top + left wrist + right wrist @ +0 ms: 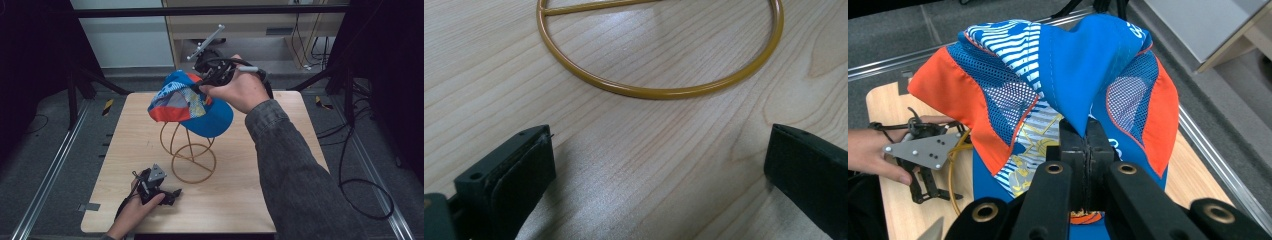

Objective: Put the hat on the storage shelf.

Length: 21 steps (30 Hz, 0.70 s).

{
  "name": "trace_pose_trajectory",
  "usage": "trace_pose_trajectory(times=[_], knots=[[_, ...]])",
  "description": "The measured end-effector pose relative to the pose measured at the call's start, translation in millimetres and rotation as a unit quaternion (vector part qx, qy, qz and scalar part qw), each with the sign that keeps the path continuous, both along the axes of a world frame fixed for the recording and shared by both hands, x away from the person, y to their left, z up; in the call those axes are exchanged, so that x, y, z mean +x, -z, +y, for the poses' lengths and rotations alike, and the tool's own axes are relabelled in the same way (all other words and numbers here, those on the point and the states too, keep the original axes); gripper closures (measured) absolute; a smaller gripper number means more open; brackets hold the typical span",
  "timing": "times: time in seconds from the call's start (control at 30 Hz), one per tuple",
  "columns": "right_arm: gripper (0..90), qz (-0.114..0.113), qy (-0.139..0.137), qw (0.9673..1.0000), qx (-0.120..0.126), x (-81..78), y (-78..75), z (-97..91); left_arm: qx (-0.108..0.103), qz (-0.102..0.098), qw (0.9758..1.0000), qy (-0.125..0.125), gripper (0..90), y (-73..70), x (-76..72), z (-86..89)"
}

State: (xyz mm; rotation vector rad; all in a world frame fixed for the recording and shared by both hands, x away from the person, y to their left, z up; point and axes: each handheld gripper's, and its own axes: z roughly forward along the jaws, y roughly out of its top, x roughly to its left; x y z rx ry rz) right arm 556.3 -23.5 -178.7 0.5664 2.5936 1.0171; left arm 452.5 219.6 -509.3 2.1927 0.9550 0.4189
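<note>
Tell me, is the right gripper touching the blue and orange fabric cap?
Touching. In the right gripper view, the right gripper has its black jaws shut on a fold of the blue and orange fabric cap, with the fabric pinched between them.

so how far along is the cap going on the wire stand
Done: the right gripper is shut on the cap and holds it above the gold wire stand. In hand: the cap hangs tilted over the stand's top. Left: settling it on and letting go. The left gripper rests open on the table.
</note>
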Motion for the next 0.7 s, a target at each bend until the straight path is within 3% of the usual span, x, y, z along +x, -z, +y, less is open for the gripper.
trace_pose_trajectory(times=[0.7], knots=[[90.0,0.020,-0.032,0.9989,-0.027,0.9,31.0,46.1,0.000,0.000,1.0000,0.001,0.0,-0.1,0.1,0.0]])
